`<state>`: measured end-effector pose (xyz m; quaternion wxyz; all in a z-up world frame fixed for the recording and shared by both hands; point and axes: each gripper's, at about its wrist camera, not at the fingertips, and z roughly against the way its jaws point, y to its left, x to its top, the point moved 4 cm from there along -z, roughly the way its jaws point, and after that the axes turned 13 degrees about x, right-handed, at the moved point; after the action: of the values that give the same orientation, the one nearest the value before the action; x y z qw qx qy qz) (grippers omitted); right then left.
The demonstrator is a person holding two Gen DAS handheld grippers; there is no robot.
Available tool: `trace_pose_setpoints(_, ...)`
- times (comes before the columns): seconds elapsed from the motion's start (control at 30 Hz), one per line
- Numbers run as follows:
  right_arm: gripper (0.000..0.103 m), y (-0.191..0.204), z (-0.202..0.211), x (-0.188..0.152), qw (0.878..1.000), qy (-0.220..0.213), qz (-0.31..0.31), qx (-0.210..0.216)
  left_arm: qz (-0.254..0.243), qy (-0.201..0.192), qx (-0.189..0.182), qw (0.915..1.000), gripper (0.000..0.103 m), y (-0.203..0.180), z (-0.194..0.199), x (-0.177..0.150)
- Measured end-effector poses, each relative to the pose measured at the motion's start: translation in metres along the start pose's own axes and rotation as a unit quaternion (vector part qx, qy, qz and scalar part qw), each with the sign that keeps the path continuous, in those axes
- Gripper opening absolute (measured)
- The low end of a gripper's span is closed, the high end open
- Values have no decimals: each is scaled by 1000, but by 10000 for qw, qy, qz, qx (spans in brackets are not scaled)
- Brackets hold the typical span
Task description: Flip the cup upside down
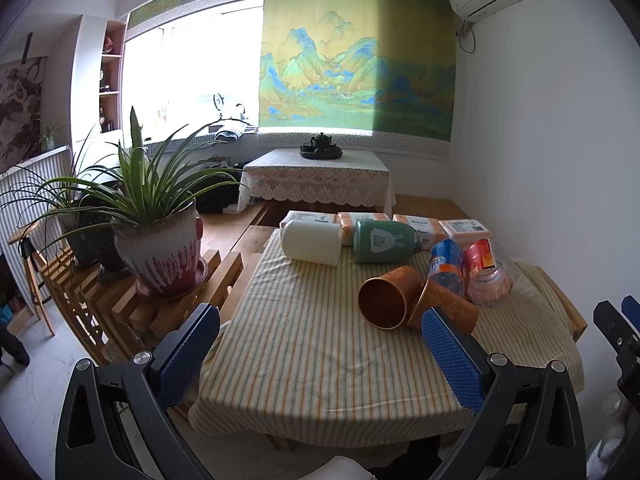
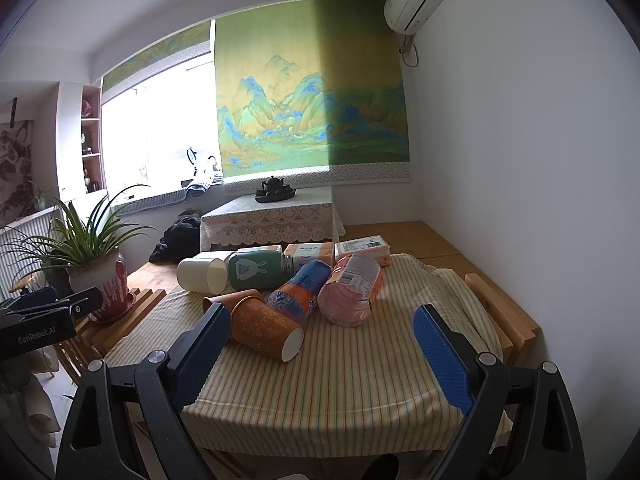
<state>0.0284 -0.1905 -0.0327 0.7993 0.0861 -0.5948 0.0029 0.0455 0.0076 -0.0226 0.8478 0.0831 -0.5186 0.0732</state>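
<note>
While both grippers hover short of the pile, the scene reads as follows:

Cup: two orange paper cups (image 1: 384, 298) lie on their sides on the striped tablecloth (image 1: 320, 360); neither is yet inverted. One shows its open mouth in the left view; the second orange cup (image 2: 266, 330) shows its white base in the right view.
Cup position: the pair touch each other, just in front of the green bottle (image 1: 384, 242).
Placement rationale: judged a deliberate jumble, so a cup must be picked out, lifted and turned.
Left gripper (image 1: 320, 356): jaws spread wide, holding nothing, near the cups.
Right gripper (image 2: 322, 356): jaws spread wide, empty; its left finger overlaps the nearer cup in view, contact cannot be confirmed.
Other items: one white cup (image 1: 312, 242) left of the green bottle; two plastic bottles (image 2: 298, 294) right of it; several tissue packs (image 1: 464, 230) behind it.
Hazard: a lying cup may roll.
</note>
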Motion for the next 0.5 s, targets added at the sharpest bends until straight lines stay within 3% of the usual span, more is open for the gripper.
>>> trace_pose_setpoints(0.5,90,-6,-4,-4,10000,44,-35,-23,-46,97,1,9999,102,-5,-10,0)
